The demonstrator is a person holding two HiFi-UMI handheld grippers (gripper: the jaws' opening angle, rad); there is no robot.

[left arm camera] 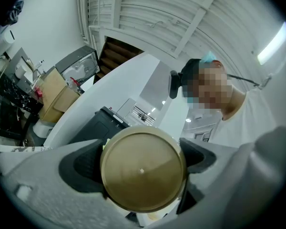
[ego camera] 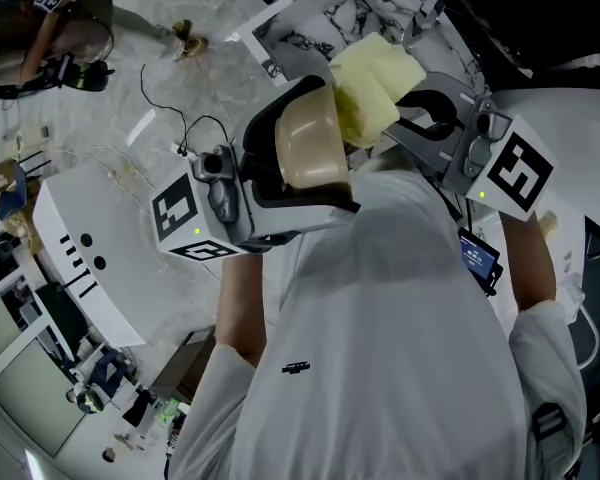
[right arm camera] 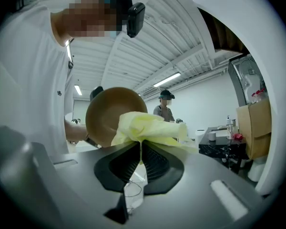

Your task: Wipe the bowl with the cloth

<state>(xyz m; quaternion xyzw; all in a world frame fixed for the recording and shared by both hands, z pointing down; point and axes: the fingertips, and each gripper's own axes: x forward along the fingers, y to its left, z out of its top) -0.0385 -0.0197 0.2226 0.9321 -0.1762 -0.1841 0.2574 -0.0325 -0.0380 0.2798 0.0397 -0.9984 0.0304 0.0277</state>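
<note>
A tan bowl is held up in front of the person's chest, with my left gripper shut on it. In the left gripper view the bowl's round underside fills the gap between the two dark jaws of the left gripper. A yellow cloth is pinched in my right gripper and lies against the bowl's rim. In the right gripper view the cloth bunches out above the closed jaws of the right gripper and touches the open mouth of the bowl.
A marble-patterned white box and a white curved desk stand on the floor below, with thin cables between them. Another person, a black table with bottles and cardboard boxes are farther off.
</note>
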